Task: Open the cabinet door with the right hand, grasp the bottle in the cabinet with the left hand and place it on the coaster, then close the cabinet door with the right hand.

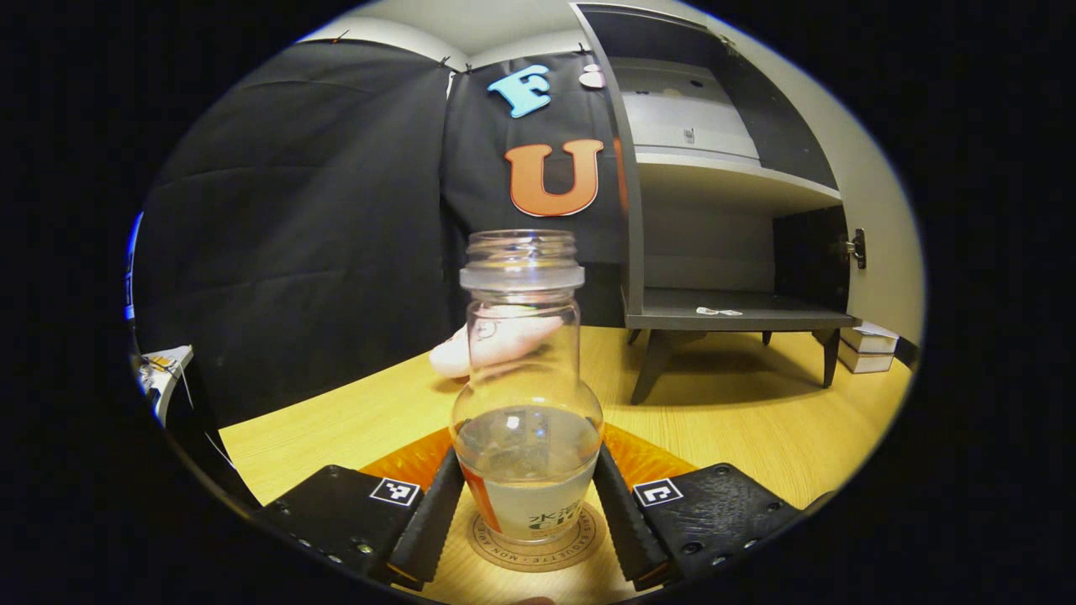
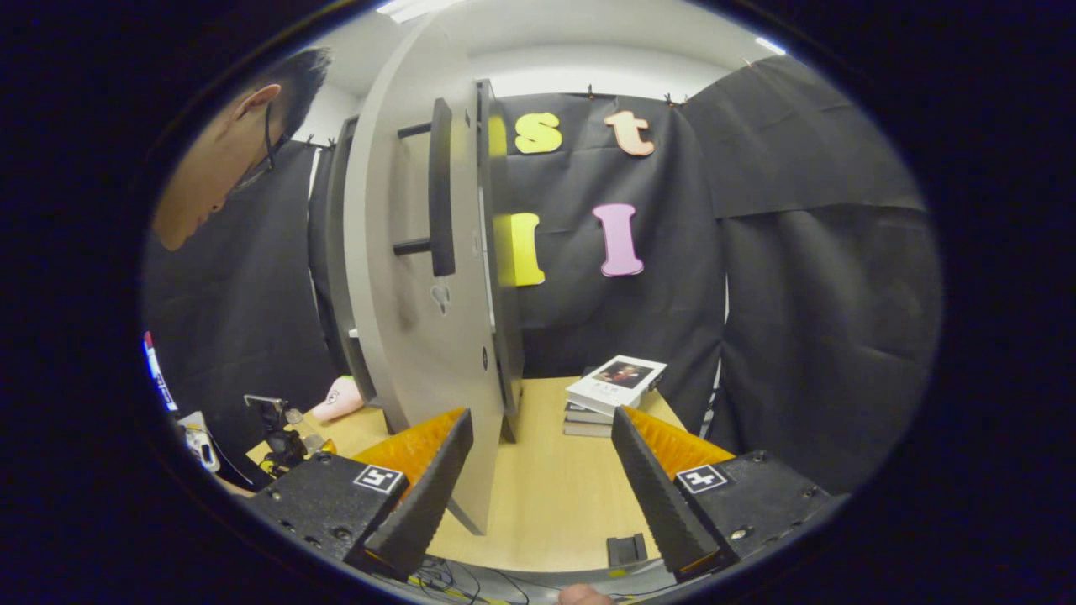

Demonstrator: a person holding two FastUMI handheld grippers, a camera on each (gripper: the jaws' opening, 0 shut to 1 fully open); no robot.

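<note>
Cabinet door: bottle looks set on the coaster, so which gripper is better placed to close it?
Right. The right gripper is open beside the open cabinet door; the left gripper flanks the bottle on the coaster.

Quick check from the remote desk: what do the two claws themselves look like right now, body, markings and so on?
Both look alike. The left claw has two black block-shaped bodies with screw heads, each bearing a small square black-and-white marker, orange ribbed panels behind, and long tapering fingers with ridged faces. The right claw shows the same black bodies, square markers, orange panels and ridged wedge-shaped fingers.
</note>
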